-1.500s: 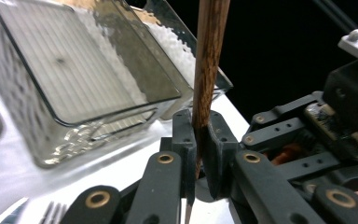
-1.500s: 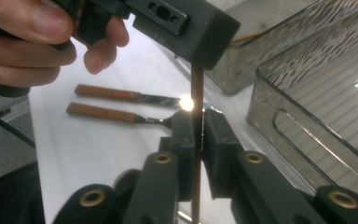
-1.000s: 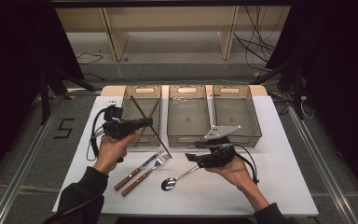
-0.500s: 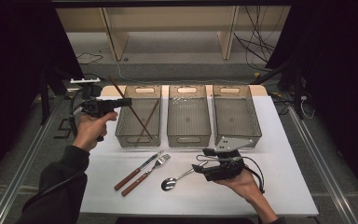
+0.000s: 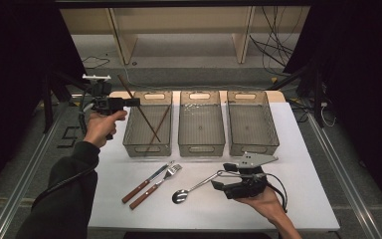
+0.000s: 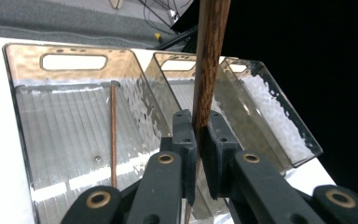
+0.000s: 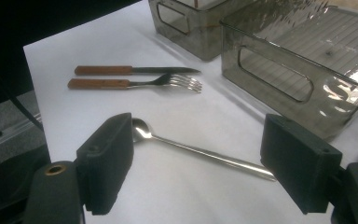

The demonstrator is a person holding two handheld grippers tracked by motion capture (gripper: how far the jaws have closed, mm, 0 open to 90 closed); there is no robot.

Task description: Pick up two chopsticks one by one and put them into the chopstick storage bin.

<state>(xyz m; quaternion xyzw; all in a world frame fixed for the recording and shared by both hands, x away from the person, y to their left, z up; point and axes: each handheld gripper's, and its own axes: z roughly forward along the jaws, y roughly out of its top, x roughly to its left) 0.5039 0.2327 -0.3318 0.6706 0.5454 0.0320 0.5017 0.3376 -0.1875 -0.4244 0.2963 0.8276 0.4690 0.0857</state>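
A brown chopstick [image 6: 208, 60] is pinched tight between the jaws of the left gripper [image 5: 129, 102]. The gripper is held up at the left end of the table [image 5: 308, 199], beside the left bin [image 5: 147, 124]. The chopstick slants from above the gripper down into that bin. A second chopstick [image 6: 113, 135] is seen lying in the same bin, leaning on its near wall.

Three clear bins are set in a row at the back of the table. The middle bin [image 5: 201, 123] and the right bin [image 5: 251, 122] are side by side next to the left one.

The right gripper [image 7: 196, 163] is held low at the front right of the table. Its jaws have just been opening and are now spread wide. A spoon [image 7: 200, 151] lies on the table between them, and it is not pressed by the pads. Its bowl points to the left in the high view.

A knife [image 5: 146, 181] and a fork [image 5: 156, 186] with wooden handles are laid side by side, just left of the spoon.
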